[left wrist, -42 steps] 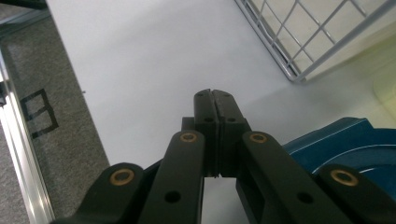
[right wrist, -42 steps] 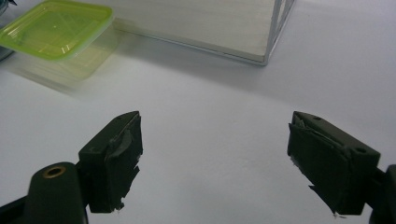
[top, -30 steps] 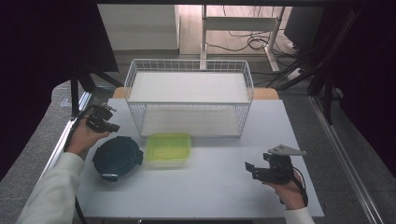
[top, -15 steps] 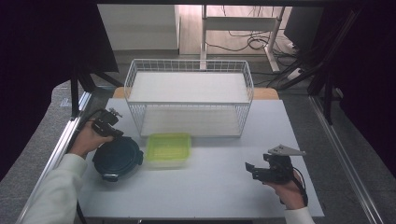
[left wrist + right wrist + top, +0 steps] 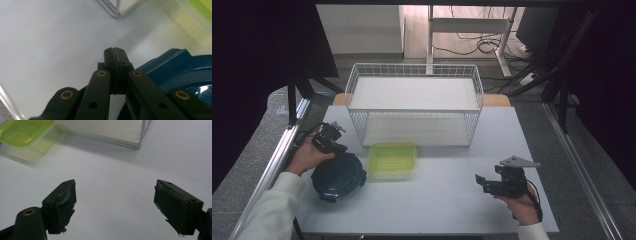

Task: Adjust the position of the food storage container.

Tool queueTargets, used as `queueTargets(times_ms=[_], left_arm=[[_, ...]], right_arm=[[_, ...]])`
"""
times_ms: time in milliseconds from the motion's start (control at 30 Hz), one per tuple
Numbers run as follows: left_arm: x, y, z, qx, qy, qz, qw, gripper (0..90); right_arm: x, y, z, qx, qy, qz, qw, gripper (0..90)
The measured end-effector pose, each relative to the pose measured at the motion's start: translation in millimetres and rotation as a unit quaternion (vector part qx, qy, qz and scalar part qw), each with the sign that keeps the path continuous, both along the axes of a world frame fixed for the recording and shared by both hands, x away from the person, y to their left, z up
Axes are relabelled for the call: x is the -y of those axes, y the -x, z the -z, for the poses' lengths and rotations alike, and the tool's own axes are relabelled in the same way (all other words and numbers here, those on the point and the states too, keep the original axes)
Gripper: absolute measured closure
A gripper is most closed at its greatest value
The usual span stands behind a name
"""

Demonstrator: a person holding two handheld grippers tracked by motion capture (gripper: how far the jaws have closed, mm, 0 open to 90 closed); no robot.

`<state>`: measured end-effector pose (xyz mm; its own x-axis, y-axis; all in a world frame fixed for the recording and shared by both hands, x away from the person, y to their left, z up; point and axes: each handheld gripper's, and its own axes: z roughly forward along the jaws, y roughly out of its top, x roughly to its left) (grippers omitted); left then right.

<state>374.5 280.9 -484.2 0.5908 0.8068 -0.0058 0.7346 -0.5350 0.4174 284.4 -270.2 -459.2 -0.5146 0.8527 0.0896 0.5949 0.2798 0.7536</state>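
A round dark-blue lidded container point(image 5: 338, 175) sits at the table's near left, with a lime-green rectangular container point(image 5: 393, 159) right beside it. My left gripper point(image 5: 328, 137) hovers at the blue container's far-left rim. In the left gripper view the left gripper point(image 5: 115, 51) has its jaws pressed shut with nothing between them, and the blue container's rim point(image 5: 172, 70) lies just to their right. My right gripper point(image 5: 487, 182) rests near the front right, open over bare table. Its two pads point(image 5: 62, 202) stand wide apart in the right gripper view, where the green container point(image 5: 25, 132) lies far left.
A white wire rack point(image 5: 414, 102) with two shelves stands at the middle back of the white table point(image 5: 447, 210); its corner point(image 5: 140, 143) shows ahead of the right gripper. A metal rail point(image 5: 277, 155) runs along the table's left edge.
The left hand has brought its gripper toward the person and slightly right, up to the blue container's rim. The right gripper has stayed put.
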Motion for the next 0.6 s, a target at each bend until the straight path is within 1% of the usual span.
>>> queueTargets(times_ms=[67,100,167,200,267,300,333,400,433,500,533,600], left_arm=[[0.6,2.9,0.0,0.001,0.0,0.001,1.0,90.0],[2.2,8.7,-0.2,0.002,-0.002,0.003,1.0,90.0],[4.3,15.0,-0.2,0.002,-0.002,0.006,1.0,90.0],[4.3,15.0,-0.2,0.002,-0.002,0.006,1.0,90.0],[6.3,23.7,-0.1,0.004,-0.002,0.013,0.9999,90.0],[6.3,23.7,-0.1,0.004,-0.002,0.013,0.9999,90.0],[7.5,29.6,0.4,0.006,0.003,0.013,0.9999,90.0],[9.3,35.6,0.7,0.007,0.008,0.015,0.9998,90.0],[9.3,35.6,0.7,0.007,0.008,0.015,0.9998,90.0],[11.9,41.7,1.0,0.007,0.012,0.021,0.9997,90.0],[14.9,47.2,1.3,0.008,0.015,0.026,0.9995,90.0],[17.4,51.4,1.1,0.008,0.015,0.03,0.9994,90.0]], right_arm=[[-0.4,0.0,0.1,0.0,0.001,-0.001,1.0,17.7],[-1.6,0.2,0.3,0.001,0.001,-0.002,1.0,17.7],[-2.8,0.5,0.1,0.001,0.001,-0.004,1.0,17.7],[-2.8,0.5,0.1,0.001,0.001,-0.004,1.0,17.7],[-4.0,0.4,0.0,0.0,0.001,-0.006,1.0,17.7],[-4.2,0.1,0.2,0.0,0.002,-0.006,1.0,17.7],[-4.3,0.1,0.4,0.0,0.003,-0.006,1.0,17.7],[-4.5,0.2,0.5,0.0,0.003,-0.007,1.0,17.7],[-4.6,0.3,0.5,-0.001,0.003,-0.007,1.0,17.7],[-4.6,0.4,0.5,-0.001,0.003,-0.007,1.0,17.7],[-4.7,0.5,0.4,0.0,0.002,-0.007,1.0,17.7],[-5.2,0.7,0.3,-0.001,0.001,-0.007,1.0,17.7]])
